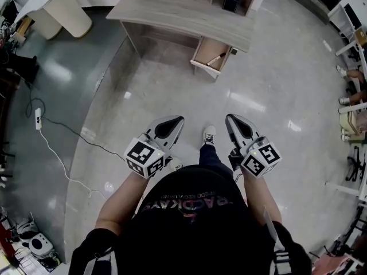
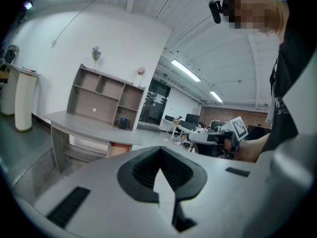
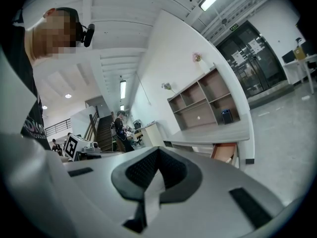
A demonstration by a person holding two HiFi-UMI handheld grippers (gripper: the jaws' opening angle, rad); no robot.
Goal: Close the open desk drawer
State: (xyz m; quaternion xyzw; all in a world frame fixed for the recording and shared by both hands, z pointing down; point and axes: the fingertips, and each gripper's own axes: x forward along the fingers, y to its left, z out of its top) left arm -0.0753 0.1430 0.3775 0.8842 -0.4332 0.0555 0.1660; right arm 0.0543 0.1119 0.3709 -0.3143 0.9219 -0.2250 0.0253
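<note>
The person in a black shirt [image 1: 195, 222] holds both tongs out in front, side by side. The left gripper [image 1: 175, 121] has its jaws pressed together with nothing between them. The right gripper [image 1: 231, 119] is the same. One shoe [image 1: 209, 134] shows between them on the floor [image 1: 269, 102], which is pale, shiny and tiled. Off to the left the floor is darker grey, and a white power strip [image 1: 38, 118] lies there with its cable.

Farther on stands the desk [image 1: 172, 10], well away from the tongs. The open drawer [image 1: 205, 47] sticks out from under the desk's front edge, near its right end. A small pale thing [image 1: 214, 59] lies inside, maybe a roll of paper. A shelf unit [image 2: 94, 108] sits along the desk's back edge, with a small black box [image 1: 231, 2] in one cubby.
</note>
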